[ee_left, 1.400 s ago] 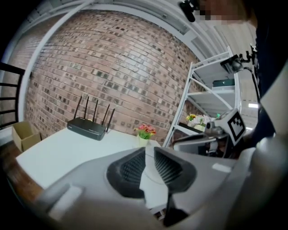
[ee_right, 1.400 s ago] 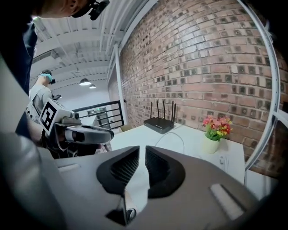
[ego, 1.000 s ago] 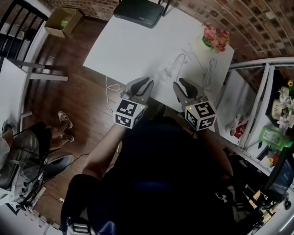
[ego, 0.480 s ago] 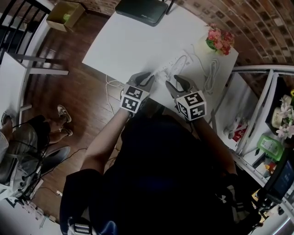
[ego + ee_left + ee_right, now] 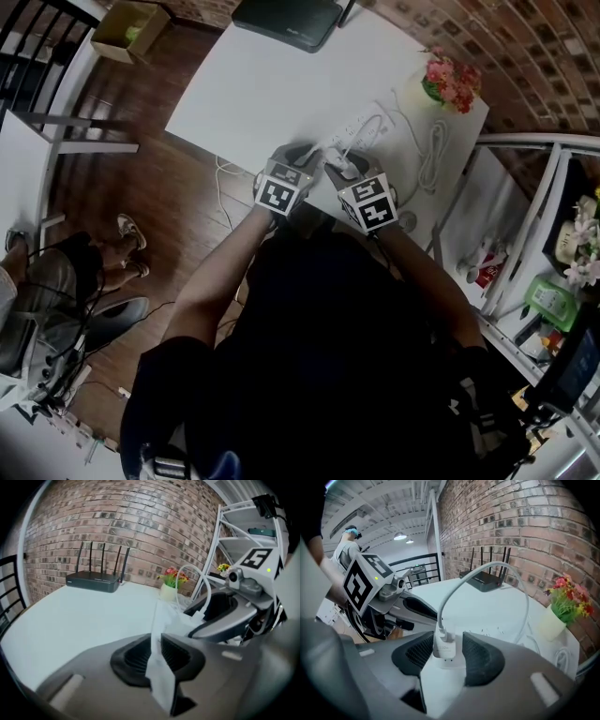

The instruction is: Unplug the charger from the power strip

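Note:
A white power strip (image 5: pixel 345 139) lies near the front edge of the white table (image 5: pixel 253 94). A white charger (image 5: pixel 444 654) is plugged into it, and its cable (image 5: pixel 487 569) arcs up and over. My right gripper (image 5: pixel 446 651) straddles the charger. Its jaws have just been opening, and a thin gap shows beside the charger, so the gripper is open. My left gripper (image 5: pixel 157 656) is shut on the near end of the power strip (image 5: pixel 158 620). In the head view the left gripper (image 5: pixel 298 156) and right gripper (image 5: pixel 349 171) sit side by side over the strip.
A black router (image 5: pixel 286 19) stands at the table's far edge. A vase of flowers (image 5: pixel 445 80) and a coiled white cable (image 5: pixel 429 155) are at the right. White shelving (image 5: pixel 544 187) stands beside the table. A person sits at the left (image 5: pixel 56 291).
Both grippers came down and forward onto the table's front edge and drew closer together. The left now clamps the strip's end. The right now has the charger between its jaws.

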